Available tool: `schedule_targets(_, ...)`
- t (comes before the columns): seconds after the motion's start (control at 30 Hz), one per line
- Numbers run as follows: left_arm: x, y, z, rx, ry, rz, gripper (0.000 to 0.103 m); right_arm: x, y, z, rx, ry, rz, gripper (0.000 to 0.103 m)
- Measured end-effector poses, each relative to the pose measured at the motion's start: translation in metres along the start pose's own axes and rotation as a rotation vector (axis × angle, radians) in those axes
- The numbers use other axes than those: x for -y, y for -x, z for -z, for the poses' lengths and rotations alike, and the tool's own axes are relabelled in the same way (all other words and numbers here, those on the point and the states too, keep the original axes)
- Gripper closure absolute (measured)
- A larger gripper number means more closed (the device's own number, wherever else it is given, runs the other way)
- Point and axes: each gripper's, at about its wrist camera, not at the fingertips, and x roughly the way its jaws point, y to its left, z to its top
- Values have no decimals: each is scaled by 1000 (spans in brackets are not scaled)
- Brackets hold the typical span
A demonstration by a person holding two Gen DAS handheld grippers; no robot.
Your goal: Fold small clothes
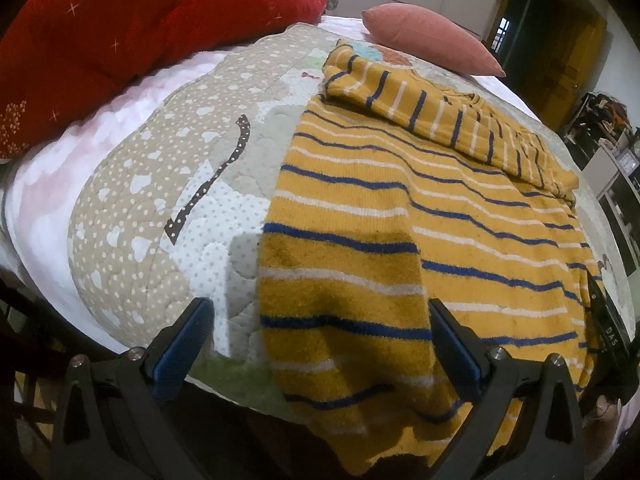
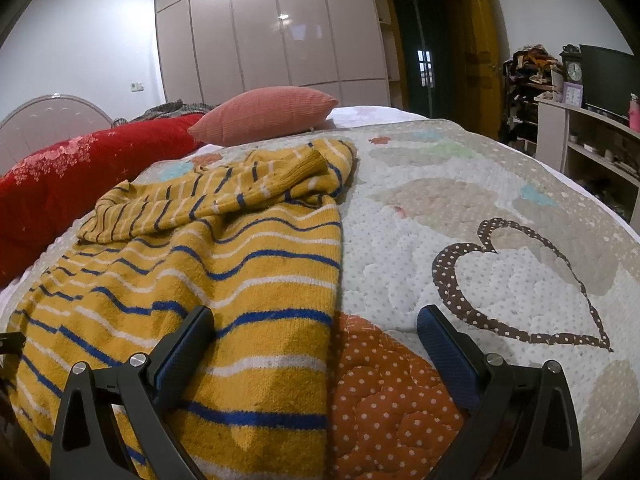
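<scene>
A small mustard-yellow sweater [image 1: 400, 216] with blue and white stripes lies flat on a quilted bed cover [image 1: 160, 184]. Its sleeves are folded across the upper part. My left gripper [image 1: 320, 316] is open and hovers over the sweater's near left hem corner; its left finger is over the quilt, its right finger over the knit. In the right wrist view the sweater [image 2: 224, 264] fills the left half. My right gripper [image 2: 316, 324] is open over the sweater's near right edge; its right finger is over the quilt [image 2: 460, 208].
A red floral cushion [image 1: 120, 28] and a pink pillow [image 1: 424, 36] lie at the head of the bed; both also show in the right wrist view: the cushion [image 2: 80, 168], the pillow [image 2: 268, 114]. A shelf unit [image 2: 592, 136] stands at the right. A wardrobe [image 2: 260, 28] fills the back wall.
</scene>
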Motion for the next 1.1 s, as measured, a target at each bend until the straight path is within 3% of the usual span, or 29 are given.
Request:
schedule_targets(0.27,-2,1,2,25,11,7,0,-10,-3,-4,-79,36,93,0)
schedule_targets(0.53,-3,3,2,10,26,9,0,-3,-4,-6,-112,-2,57,0)
schedule_targets(0.67,-14,13,0,-1,87,82,0,-4,-6,-9,-137,-1,54,0)
schedule_targets(0.77,-25,30,-3,25,121,130,0,3,-6,-22,-212,-27,-14,0)
schedule_targets(0.87,-30,46,-4,64,104,136,0,22,3,-33,-215,-133,-123,4)
schedule_targets(1.1,-38,58,6,76,71,146,0,58,17,-32,-274,-252,-222,8)
